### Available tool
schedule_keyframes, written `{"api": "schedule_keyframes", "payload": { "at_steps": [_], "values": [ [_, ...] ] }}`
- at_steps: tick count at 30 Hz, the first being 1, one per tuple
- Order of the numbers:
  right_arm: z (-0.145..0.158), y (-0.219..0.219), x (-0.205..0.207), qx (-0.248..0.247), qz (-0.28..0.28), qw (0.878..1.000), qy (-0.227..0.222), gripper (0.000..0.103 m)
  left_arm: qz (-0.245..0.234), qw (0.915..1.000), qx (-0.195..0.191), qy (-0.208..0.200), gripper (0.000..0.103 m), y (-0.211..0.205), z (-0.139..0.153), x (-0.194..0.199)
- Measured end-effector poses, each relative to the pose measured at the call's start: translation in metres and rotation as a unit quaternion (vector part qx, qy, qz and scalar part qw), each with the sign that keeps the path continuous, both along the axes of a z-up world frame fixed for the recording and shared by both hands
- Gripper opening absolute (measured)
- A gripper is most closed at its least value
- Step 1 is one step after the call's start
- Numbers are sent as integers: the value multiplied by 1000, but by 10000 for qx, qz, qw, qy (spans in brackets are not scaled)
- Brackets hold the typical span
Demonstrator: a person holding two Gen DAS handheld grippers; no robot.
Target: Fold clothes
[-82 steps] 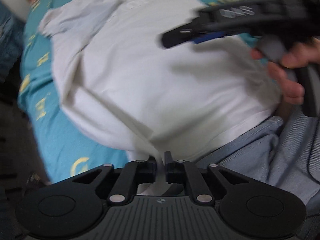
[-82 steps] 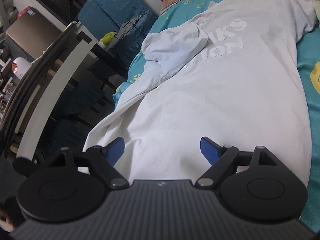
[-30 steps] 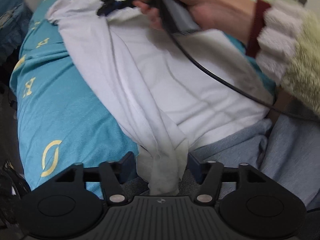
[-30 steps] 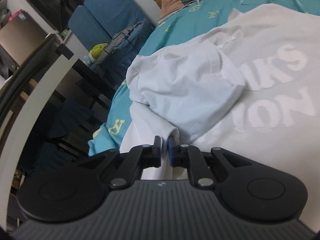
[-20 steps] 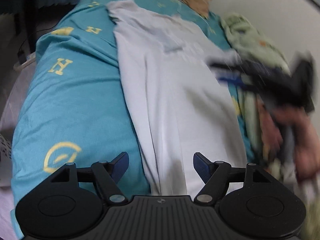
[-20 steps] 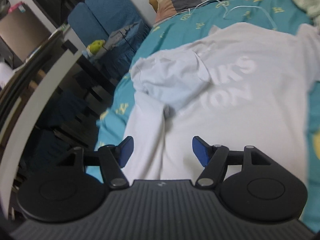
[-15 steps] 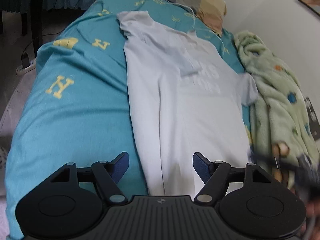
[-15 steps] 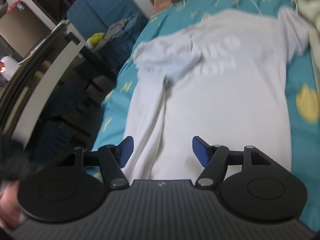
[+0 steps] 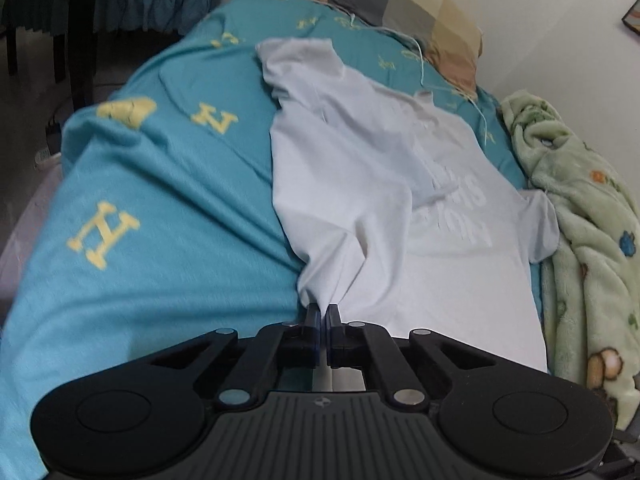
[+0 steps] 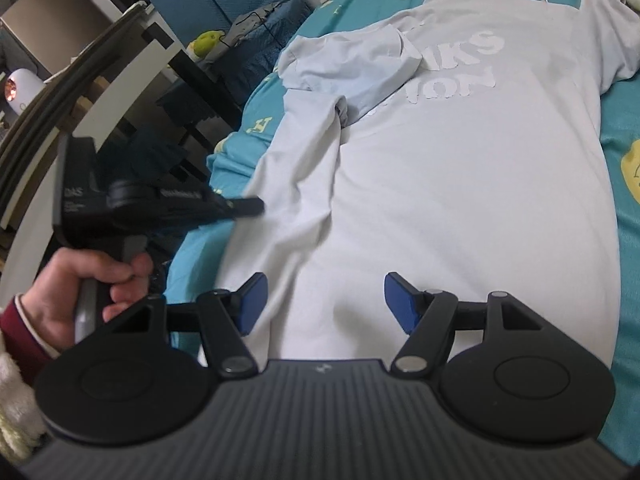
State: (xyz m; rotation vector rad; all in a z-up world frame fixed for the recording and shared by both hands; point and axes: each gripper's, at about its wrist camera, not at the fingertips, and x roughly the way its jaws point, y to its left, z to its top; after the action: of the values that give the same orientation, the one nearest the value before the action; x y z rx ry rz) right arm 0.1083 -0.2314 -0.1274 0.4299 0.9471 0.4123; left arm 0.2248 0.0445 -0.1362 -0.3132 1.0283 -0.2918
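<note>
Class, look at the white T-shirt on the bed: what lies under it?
The white T-shirt lies on a teal bedsheet with yellow letters, which shows around it. Its folded-in sleeve covers part of the white lettering. Anything else beneath is hidden.

Probably a home bedroom: a bed (image 9: 168, 184) with teal sheet, checked pillow (image 9: 384, 4), fleece blanket (image 9: 588, 216).

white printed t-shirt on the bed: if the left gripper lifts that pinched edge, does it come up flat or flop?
Likely flops: the white printed t-shirt already bunches into folds at the shut left gripper. Probably light, since thin cloth tents from one pinch. It may drag over the teal patterned bedsheet rather than slide; the open right gripper could steady it.
</note>
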Motion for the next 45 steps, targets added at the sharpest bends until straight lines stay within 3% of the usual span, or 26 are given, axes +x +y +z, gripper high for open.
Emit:
{"api": "schedule_keyframes", "payload": {
  "at_steps": [4,6,10,18,21,24,29,33,36,39,45],
  "values": [
    [2,-6,2,32,-131,9999,-57,68,8,9997,219,-106,3,1,2,10],
    [1,-11,4,54,-259,9996,-27,68,-153,9995,261,50,5,-1,4,-6],
    [2,-22,6,164,-475,9987,7,68,-477,9976,342,366,45,-4,7,-38],
    [11,-37,4,232,-815,9963,-173,68,-1101,9881,443,977,47,-13,12,-104],
    [16,-46,2,333,-985,9941,-315,68,-994,9895,490,928,49,-21,11,-119],
    [20,-62,2,423,-1360,9886,-494,68,-920,9930,581,465,50,-32,26,-123],
    [24,-102,26,329,-2485,9656,-691,68,-615,9968,462,-195,60,-59,56,-107],
    [6,-131,63,446,-3301,9409,-613,68,-544,9922,810,-774,70,-91,63,-78],
    [-22,-146,93,707,-3760,9229,-432,68,-591,9873,1081,-999,70,-103,53,-63],
    [-47,-147,121,317,-4034,9139,-328,80,-599,9864,1172,-989,70,-98,37,-50],
    [-85,-167,162,95,-4658,8833,-530,81,-719,9764,1624,-1227,70,-91,21,-35]
  ]
}}
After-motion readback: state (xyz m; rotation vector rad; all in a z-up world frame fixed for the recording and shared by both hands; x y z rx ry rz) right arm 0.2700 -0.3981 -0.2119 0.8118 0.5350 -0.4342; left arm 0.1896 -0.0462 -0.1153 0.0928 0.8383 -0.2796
